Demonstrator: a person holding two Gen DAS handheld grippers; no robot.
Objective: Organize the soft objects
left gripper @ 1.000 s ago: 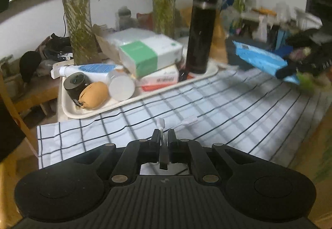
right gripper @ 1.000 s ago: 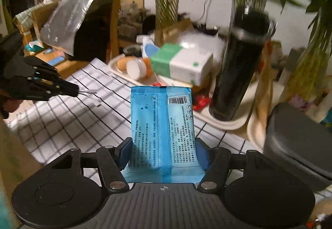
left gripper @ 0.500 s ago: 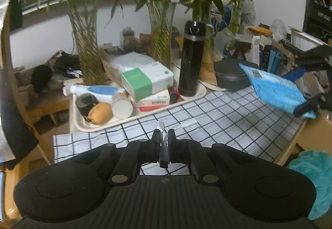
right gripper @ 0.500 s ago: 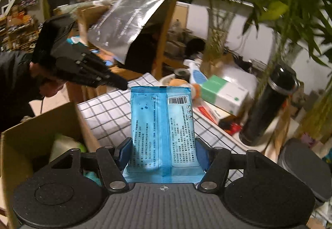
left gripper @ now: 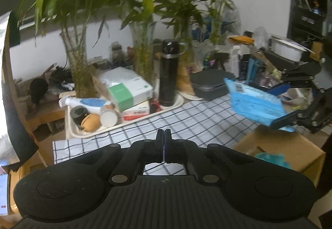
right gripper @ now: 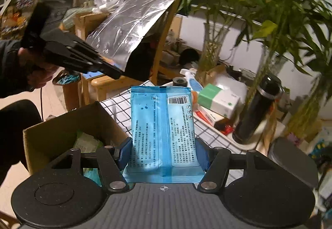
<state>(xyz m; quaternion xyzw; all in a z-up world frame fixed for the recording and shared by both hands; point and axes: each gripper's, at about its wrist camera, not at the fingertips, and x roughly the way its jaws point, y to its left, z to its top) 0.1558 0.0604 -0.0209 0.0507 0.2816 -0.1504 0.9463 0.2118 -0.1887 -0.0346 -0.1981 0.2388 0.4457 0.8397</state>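
Tabletop (left gripper: pixel 207 123): covered with a black-and-white checked cloth; it bore a cream tray (left gripper: pixel 72 131) along its far edge, and stood just beside the carton listed next.

Cardboard box (right gripper: pixel 62 125): open-topped, set below the tabletop's near edge; we could make out soft green and teal packets inside, though not what they were. We judged it the collecting place for the soft objects.

Tray contents: a green-and-white tissue pack (left gripper: pixel 128 90), a black flask (left gripper: pixel 169 73) standing upright, a white spray bottle (left gripper: pixel 87 102) lying on its side, and a tan round object we could not identify.

Wet-wipes pack (right gripper: pixel 161 131): blue, soft, barcode side facing the camera; held in the air above the edge where tabletop met box, touching neither.

Right hand-held gripper (right gripper: pixel 164 156): its two fingers pinched the wet-wipes pack across its lower width.

Left hand-held gripper (left gripper: pixel 164 135): fingers pressed together on nothing, raised over the near side of the tabletop, well apart from the pack.

Step in hand, in our judgement: carrying the pack to the box. The next move called for bringing the right hand-held gripper over the box opening, lowering it, and spreading the fingers so the pack would drop among the packets.
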